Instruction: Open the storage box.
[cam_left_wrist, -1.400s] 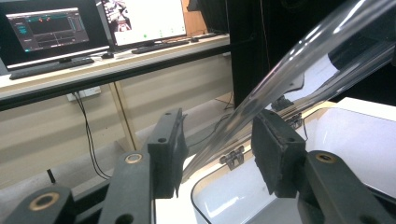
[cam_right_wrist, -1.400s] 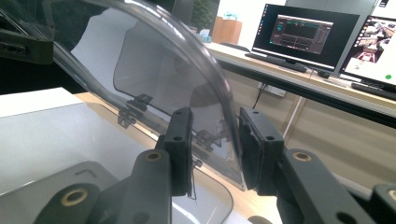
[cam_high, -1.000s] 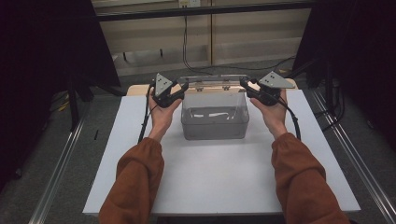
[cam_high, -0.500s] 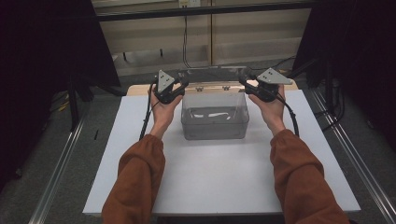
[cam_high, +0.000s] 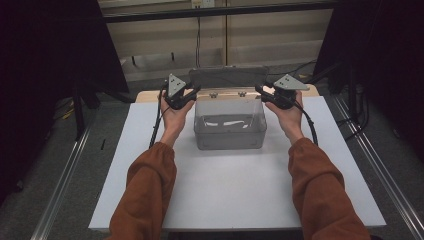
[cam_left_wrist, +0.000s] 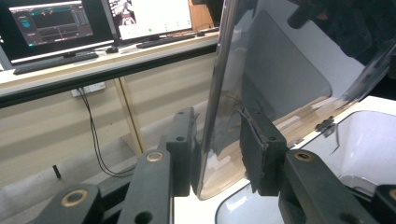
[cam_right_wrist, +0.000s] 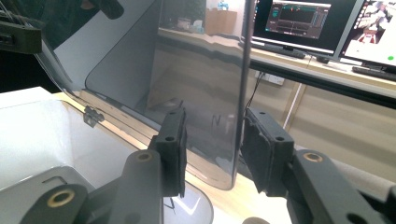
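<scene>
L hand-held gripper (cam_left_wrist: 217, 154) is clamping the raised lid (cam_high: 227, 77) edge; R hand-held gripper (cam_right_wrist: 212, 149) is straddling the other edge, jaws slightly apart, just opening.

- lid (cam_left_wrist: 261, 79): clear smoky plastic, glossy, throws reflections
- box (cam_high: 230, 131): translucent plastic, smooth, shiny walls
- table (cam_high: 235, 190): white top, matt, smooth
- left gripper (cam_left_wrist: 217, 154): matt black plastic jaws, brass-look rivets; pads (cam_left_wrist: 254, 149) look rubbery, rough-edged
- right gripper (cam_right_wrist: 212, 149): same matt black plastic
- sleeves (cam_high: 147, 190): rust-orange cloth, soft, creased
</scene>
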